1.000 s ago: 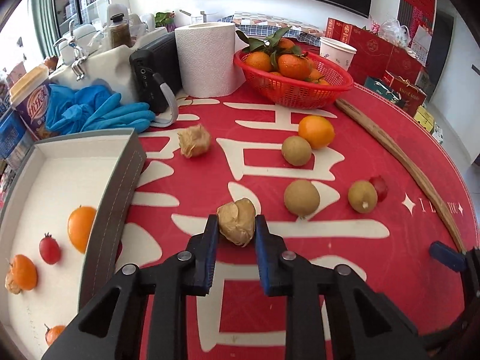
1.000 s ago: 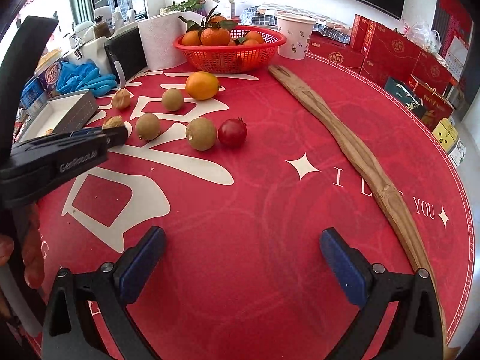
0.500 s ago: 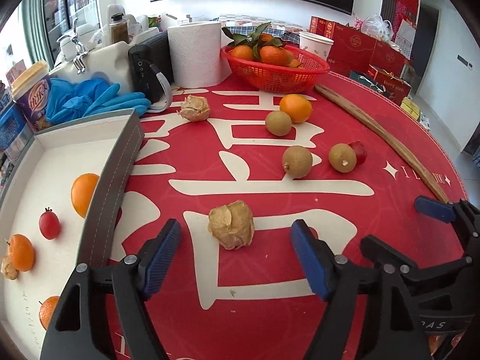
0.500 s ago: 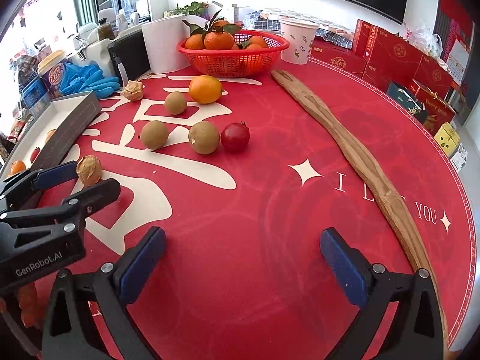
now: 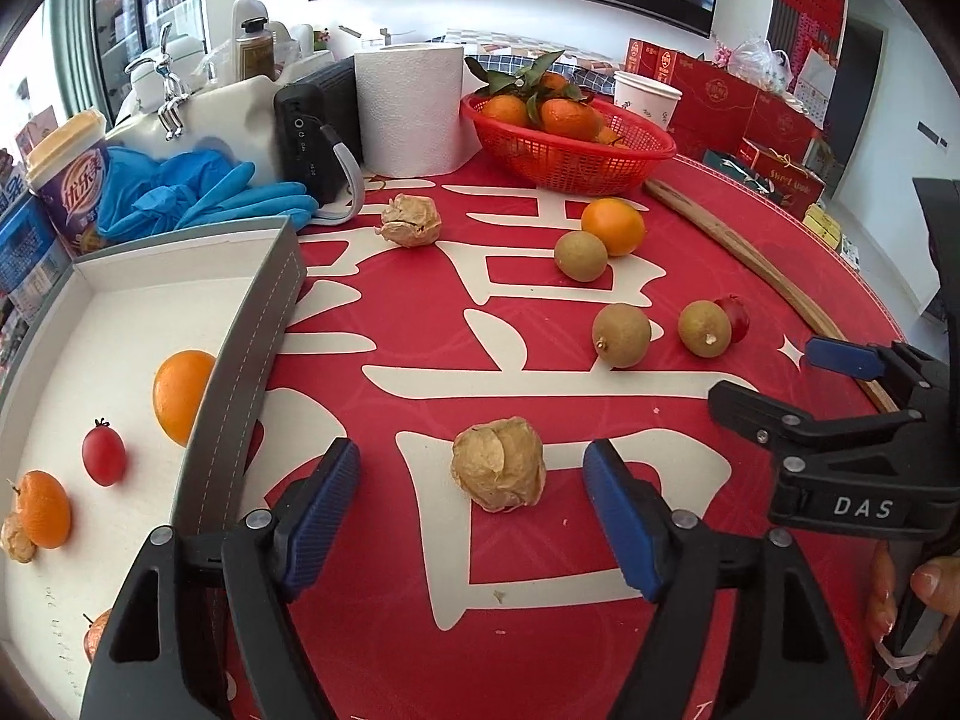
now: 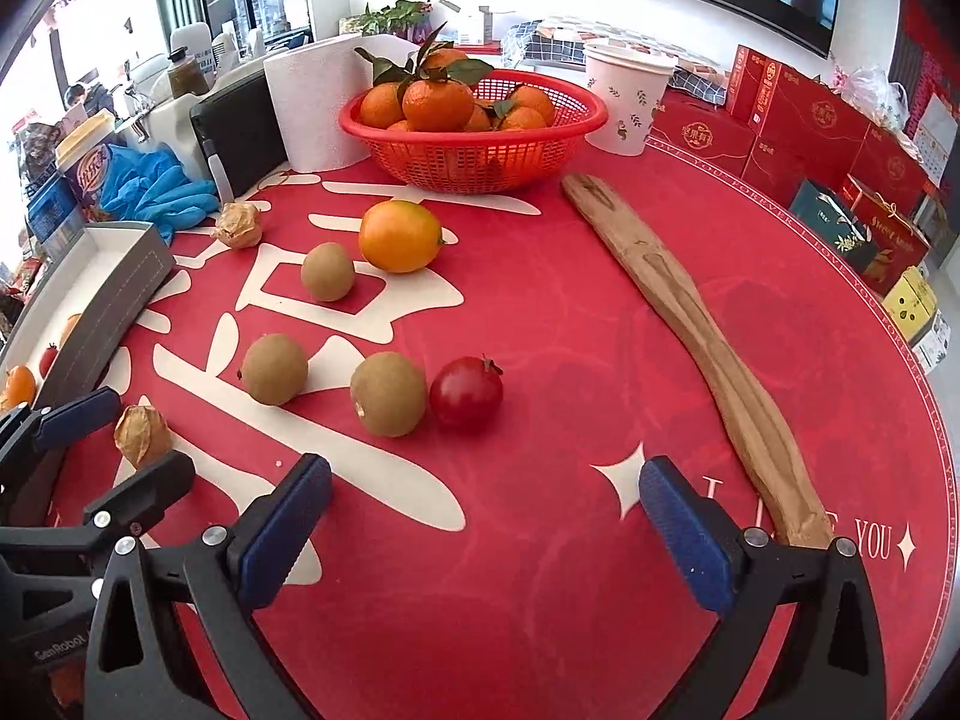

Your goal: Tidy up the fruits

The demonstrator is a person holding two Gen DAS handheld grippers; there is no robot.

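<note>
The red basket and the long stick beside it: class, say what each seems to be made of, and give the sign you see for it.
Red basket: probably plastic, glossy, moulded in an even open mesh with a smooth rim.
Long stick: looks like bare wood, matt, with brown grain streaks and an uneven, wavy outline.

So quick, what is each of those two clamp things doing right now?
Left gripper: open, the papery husked fruit lies loose between its fingers.
Right gripper: open, holding nothing.

A papery tan husked fruit (image 5: 498, 471) lies on the red mat, with three brown round fruits (image 5: 621, 335) and an orange (image 5: 613, 225) beyond.
</note>
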